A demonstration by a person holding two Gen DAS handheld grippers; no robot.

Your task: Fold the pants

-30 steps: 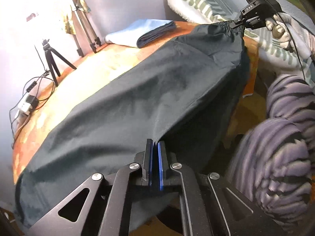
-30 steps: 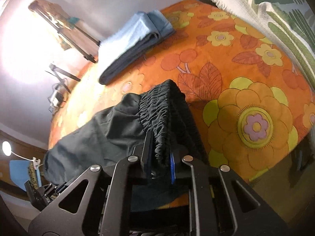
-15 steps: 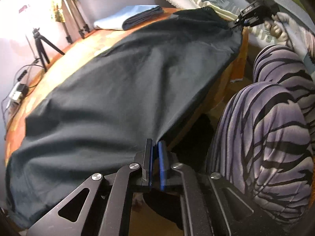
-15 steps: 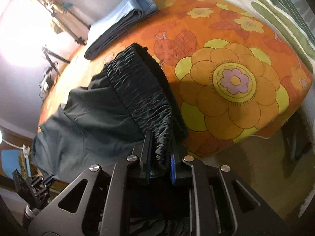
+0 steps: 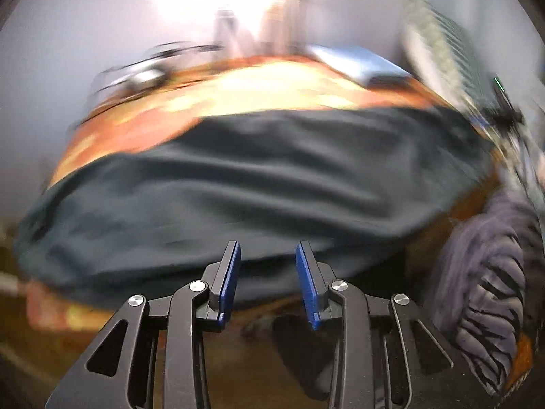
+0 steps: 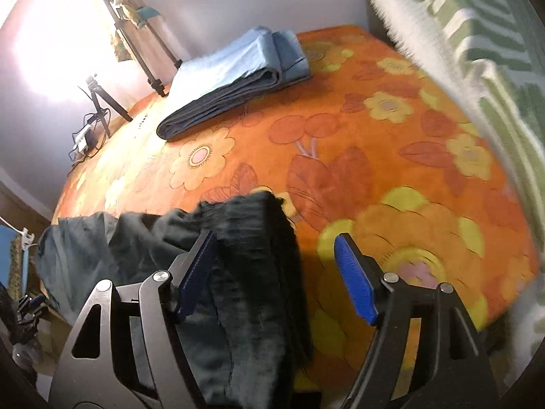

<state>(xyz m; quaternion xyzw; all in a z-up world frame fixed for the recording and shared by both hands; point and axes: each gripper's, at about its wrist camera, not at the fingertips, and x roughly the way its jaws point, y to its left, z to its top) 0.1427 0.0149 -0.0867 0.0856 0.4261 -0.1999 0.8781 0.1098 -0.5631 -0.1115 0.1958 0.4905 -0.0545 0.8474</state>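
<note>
The dark pants [image 5: 259, 184] lie spread lengthwise along the near edge of the orange flowered bed [image 5: 259, 85]. The view is blurred. My left gripper [image 5: 268, 255] is open and empty just off the pants' near edge. In the right wrist view the gathered elastic waistband [image 6: 252, 238] lies at the bed's edge, hanging partly over it. My right gripper [image 6: 276, 248] is open wide with the waistband loose between its blue pads [image 6: 354, 279]. The right gripper also shows far right in the left wrist view [image 5: 504, 109].
Folded blue-grey pants [image 6: 238, 75] lie at the far side of the bed. A green-striped white blanket [image 6: 477, 34] hangs on the right. Tripods and cables [image 6: 98, 109] stand by the wall. The person's striped leg [image 5: 487, 272] is close on the right.
Both grippers have opened and let go of the pants, which now rest on the bed. The left gripper has pulled back and swung, blurring its view.
</note>
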